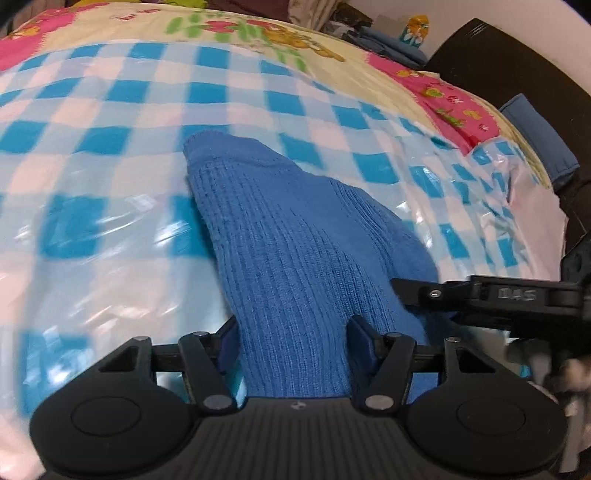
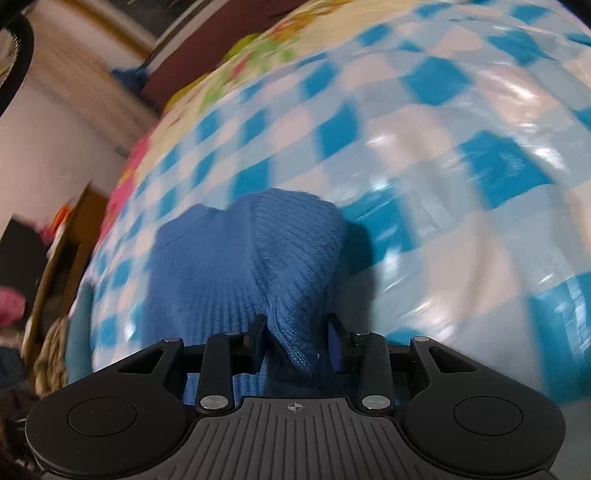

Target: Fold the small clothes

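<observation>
While the blue knit garment (image 1: pixel 295 236) lies on the checked sheet (image 1: pixel 110 166) between each tool's spread pads, left tool (image 1: pixel 291 347) and right tool (image 2: pixel 295 343) clamp nothing, so closing late could pinch the slippery sheet.

Home bedrm: bed w/ cartoon sheet (image 1: pixel 258 33), checked cover (image 1: pixel 110 129).

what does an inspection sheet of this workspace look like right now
surface: bed under a glossy blue-and-white checked sheet, floral bedspread beyond
job's things: blue knit garment bunched on the sheet
clutter: blue folded cloth past the far edge
grippers: left gripper straddles the knit; right gripper around a raised fold, gap at one pad; grip unclear on both
cables: nothing seen
surroundings: dark headboard; wall and wooden furniture, blurred
</observation>
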{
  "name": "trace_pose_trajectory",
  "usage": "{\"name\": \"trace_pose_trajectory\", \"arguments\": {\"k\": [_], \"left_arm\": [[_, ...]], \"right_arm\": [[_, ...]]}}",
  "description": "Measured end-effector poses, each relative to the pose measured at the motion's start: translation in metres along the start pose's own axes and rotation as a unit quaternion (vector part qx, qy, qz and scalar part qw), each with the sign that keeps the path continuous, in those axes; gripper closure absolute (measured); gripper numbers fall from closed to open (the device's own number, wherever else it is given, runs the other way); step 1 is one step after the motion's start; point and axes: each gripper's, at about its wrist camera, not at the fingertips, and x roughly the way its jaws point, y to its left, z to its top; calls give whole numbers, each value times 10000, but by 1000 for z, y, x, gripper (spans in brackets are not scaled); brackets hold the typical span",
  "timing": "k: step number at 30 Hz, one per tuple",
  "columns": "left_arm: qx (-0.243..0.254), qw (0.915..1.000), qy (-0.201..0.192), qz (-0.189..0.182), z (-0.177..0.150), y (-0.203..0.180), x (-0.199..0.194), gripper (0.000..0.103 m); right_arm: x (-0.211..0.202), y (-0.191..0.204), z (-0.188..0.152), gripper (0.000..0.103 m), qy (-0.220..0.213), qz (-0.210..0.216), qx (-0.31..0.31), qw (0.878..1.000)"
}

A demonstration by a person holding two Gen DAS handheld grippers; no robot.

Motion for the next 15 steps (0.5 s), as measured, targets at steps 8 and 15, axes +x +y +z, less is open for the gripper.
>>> {"name": "trace_pose_trajectory", "arguments": {"k": [8, 15], "left_arm": [[-11, 9966, -101, 822, 2, 49, -29, 39], [596, 9885, -701, 1200, -6, 26, -55, 39]], "right_arm": [[32, 48, -41, 71, 306, 40, -377, 9988], [-14, 57, -27, 66, -227, -522, -676, 9961]]}}
